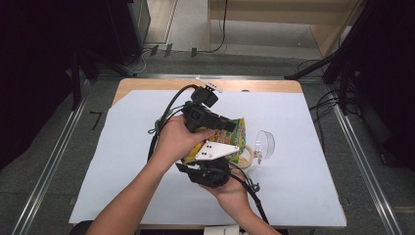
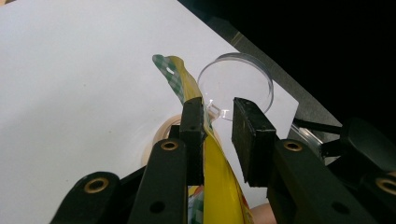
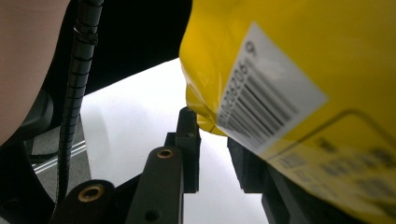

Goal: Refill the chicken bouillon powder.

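Landmark: the yellow snack bag (image 1: 230,142) is lying mid-table on the white sheet (image 1: 122,161).
Left gripper (image 2: 218,133): I am reaching over the bag from its far-left side; my jaws are standing spread, the bag's upper edge (image 2: 187,84) resting against my left jaw, the other jaw clear of it.
Right gripper (image 1: 208,171): I am approaching the bag's near edge; whether my jaws are gripping it I cannot tell, as the barcode label (image 3: 266,107) is covering one jaw.
Clear lid (image 1: 264,143): lying just right of the bag.
Tape ring (image 2: 163,128): lying beneath the bag.
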